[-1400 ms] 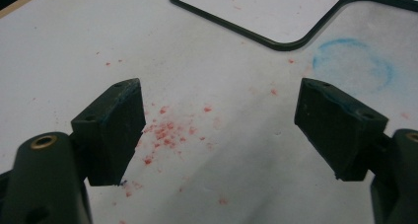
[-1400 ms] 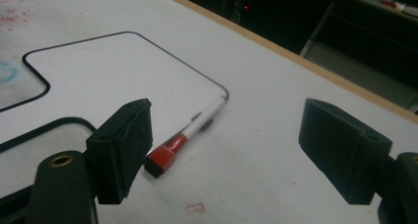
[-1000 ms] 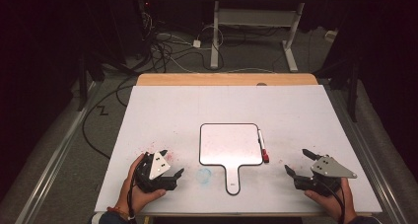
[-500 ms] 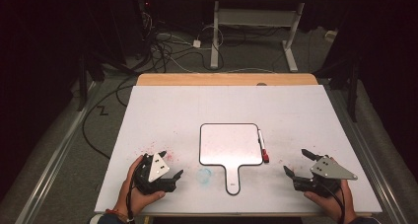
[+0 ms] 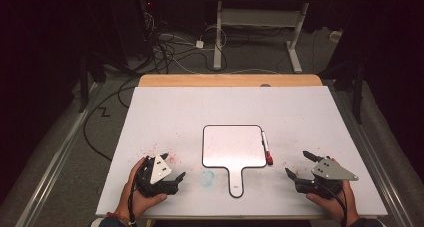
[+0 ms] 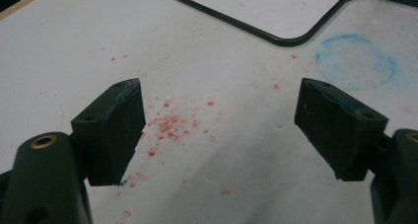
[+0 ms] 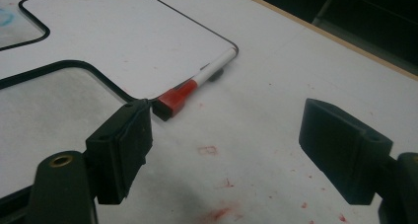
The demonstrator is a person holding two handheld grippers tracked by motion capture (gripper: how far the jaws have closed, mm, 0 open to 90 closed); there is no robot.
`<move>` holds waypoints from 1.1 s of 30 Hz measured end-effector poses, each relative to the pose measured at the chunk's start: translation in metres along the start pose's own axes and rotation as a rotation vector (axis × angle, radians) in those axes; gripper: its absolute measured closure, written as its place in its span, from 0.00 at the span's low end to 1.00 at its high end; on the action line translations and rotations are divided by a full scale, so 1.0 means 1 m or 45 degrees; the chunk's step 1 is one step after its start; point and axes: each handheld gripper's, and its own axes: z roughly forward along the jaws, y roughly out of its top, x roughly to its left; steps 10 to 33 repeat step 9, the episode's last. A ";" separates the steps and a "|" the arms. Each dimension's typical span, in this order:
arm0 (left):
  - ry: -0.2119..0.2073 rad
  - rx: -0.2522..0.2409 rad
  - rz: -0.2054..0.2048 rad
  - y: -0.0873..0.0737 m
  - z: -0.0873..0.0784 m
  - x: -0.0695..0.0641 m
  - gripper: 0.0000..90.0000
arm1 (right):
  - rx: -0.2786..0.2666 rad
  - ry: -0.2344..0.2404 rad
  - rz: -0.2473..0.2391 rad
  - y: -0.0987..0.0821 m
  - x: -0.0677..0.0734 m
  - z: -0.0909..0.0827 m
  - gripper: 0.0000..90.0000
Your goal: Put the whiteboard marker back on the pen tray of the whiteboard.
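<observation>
On the white worktop (image 5: 200, 107), a paddle-shaped whiteboard (image 5: 233, 146) lies flat near the middle, its handle pointing toward the person's edge. Just beside the whiteboard's right edge lies a marker (image 5: 266, 149) with a white barrel and a red cap, the cap end nearer the person; in the right gripper view the marker (image 7: 194, 88) lies along the board's black rim, touching or nearly touching it. Left of the handle there is a faint blue ring smudge (image 5: 206, 176), and red specks (image 5: 160, 152) dot the surface farther left. The left gripper (image 5: 175, 178) rests low at the near left of the worktop, held in the person's left hand (image 5: 137, 197), its jaws wide apart and holding nothing, with the red specks (image 6: 170, 125) between them in its own view. The right gripper (image 5: 299, 166) sits at the near right, held in the right hand (image 5: 335, 202), well apart from the marker, its jaws likewise spread and holding nothing. Beyond the worktop, cables (image 5: 170, 52) trail over the floor.
</observation>
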 end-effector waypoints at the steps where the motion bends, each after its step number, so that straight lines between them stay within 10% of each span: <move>1: -0.002 0.002 0.003 0.000 0.000 0.000 0.20 | -0.001 0.001 0.004 0.000 0.000 0.000 0.23; 33: -0.010 0.009 0.012 0.001 0.004 0.000 0.20 | 0.005 0.002 0.015 -0.001 -0.001 0.002 0.23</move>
